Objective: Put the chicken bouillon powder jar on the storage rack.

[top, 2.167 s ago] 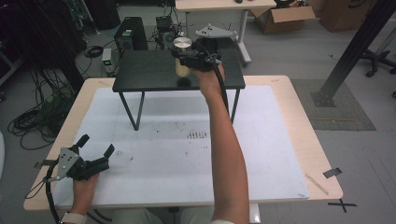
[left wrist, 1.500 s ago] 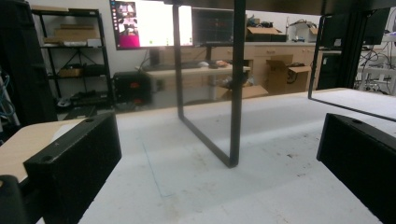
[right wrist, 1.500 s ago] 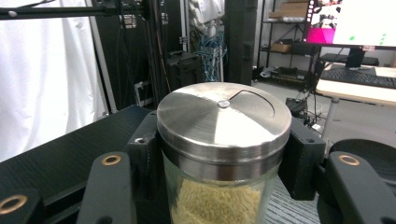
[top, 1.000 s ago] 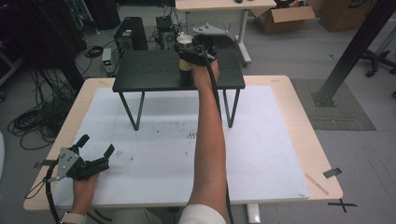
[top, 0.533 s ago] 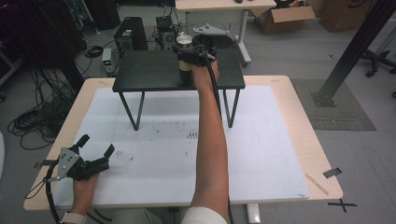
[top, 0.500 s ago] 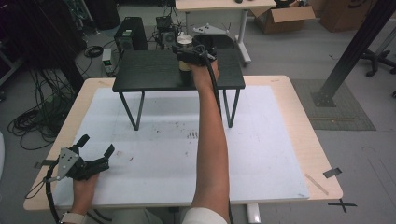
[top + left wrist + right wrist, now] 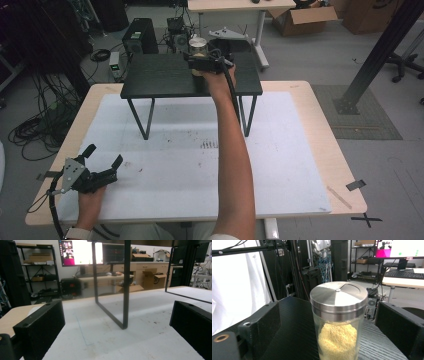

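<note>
A glass jar with a brushed steel lid stands upright on the far edge of a small black stand, right of that top's middle; it holds a yellow grainy filling that reaches about up to the lid's lower rim. In the high view the jar shows just beyond the right gripper, which reaches it at the end of a long outstretched forearm. That gripper's jaws have just been opening: in the right gripper view they stand apart on either side of the jar, with a gap of dark ribbed top showing between each pad and the glass, so the jar is between them but not pressed. The stand rests on thin black legs on the far part of a white mat, which covers most of a pale wooden table. The left gripper lies low at the near left corner of the mat, well apart from the jar, held in a hand at the table's near edge; its jaws are spread wide with nothing between them, and in the left gripper view they frame one leg of the stand. Beyond the table lie cables, computer cases and cardboard boxes on a grey floor.
</note>
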A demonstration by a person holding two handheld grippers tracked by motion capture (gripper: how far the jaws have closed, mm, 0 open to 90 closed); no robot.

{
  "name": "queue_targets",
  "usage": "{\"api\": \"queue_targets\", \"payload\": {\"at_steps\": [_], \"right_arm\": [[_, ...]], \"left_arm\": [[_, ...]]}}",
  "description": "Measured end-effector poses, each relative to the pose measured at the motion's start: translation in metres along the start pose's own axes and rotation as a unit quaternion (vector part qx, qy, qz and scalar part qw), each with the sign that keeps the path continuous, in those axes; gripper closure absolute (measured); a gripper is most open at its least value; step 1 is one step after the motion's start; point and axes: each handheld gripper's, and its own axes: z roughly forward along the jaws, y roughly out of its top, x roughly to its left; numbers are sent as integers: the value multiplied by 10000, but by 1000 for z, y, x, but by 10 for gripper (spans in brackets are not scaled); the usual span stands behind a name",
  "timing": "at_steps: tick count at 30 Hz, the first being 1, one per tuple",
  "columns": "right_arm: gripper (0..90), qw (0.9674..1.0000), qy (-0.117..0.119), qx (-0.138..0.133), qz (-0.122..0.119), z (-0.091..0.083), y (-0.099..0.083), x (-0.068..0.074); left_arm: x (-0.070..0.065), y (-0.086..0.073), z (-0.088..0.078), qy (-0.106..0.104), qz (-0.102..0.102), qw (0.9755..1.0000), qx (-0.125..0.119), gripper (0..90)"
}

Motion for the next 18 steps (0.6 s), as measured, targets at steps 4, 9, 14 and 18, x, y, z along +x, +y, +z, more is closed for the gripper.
{"api": "queue_targets", "payload": {"at_steps": [4, 9, 14, 18], "right_arm": [[9, 10000, 21, 7, -56, -8, 2, 4], [4, 9999, 78, 71, -98, -14, 2, 7], [3, 9998, 174, -43, -88, -25, -2, 12], [2, 9995, 285, -64, -102, -33, -4, 16]], "left_arm": [[0, 0, 0, -1, 1, 10000, -6, 3], [0, 0, 0, 1, 8, 10000, -5, 3], [0, 0, 0, 3, -3, 10000, -12, 3], [0, 0, 0, 6, 11, 10000, 0, 3]]}}
